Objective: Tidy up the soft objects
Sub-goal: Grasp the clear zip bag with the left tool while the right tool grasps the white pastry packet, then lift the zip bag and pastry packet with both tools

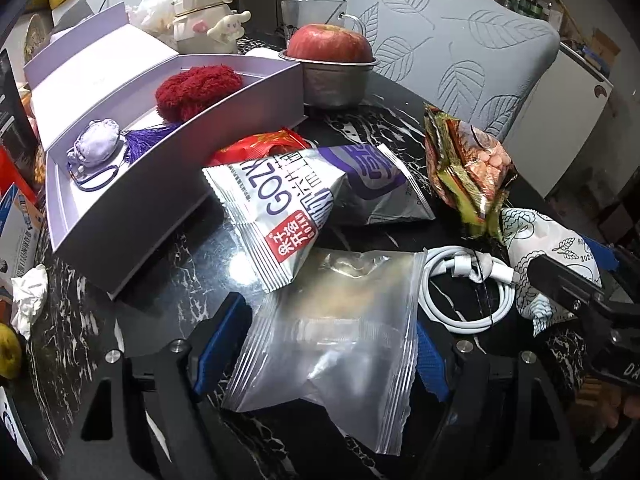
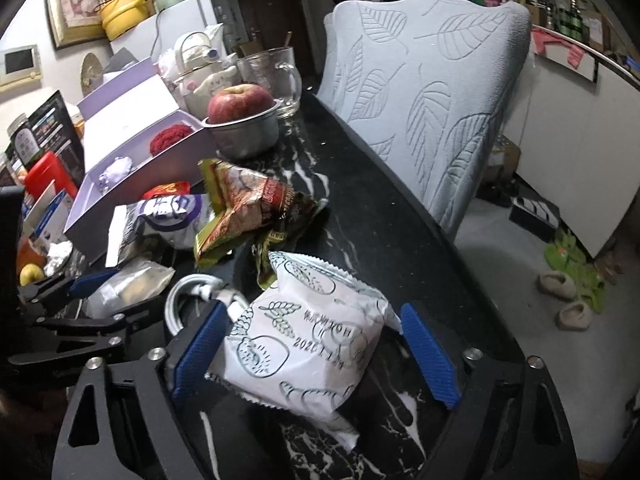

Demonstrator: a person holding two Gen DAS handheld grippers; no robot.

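We see black marble table [image 1: 192,276]: lilac box [image 1: 168,200], snack packets [image 1: 280,216], white cable [image 1: 460,300], steel bowl [image 1: 334,82].

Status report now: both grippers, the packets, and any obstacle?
Left gripper astride clear packet, no squeeze seen. Right gripper astride white leaf-print packet, right pad clear of it. White cable lies coiled between both packets.

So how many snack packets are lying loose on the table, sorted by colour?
Silver: 2, one printed, one plain
Purple and silver: 1
Red: 1
Green and red: 1
White with leaf print: 1
Total: 6
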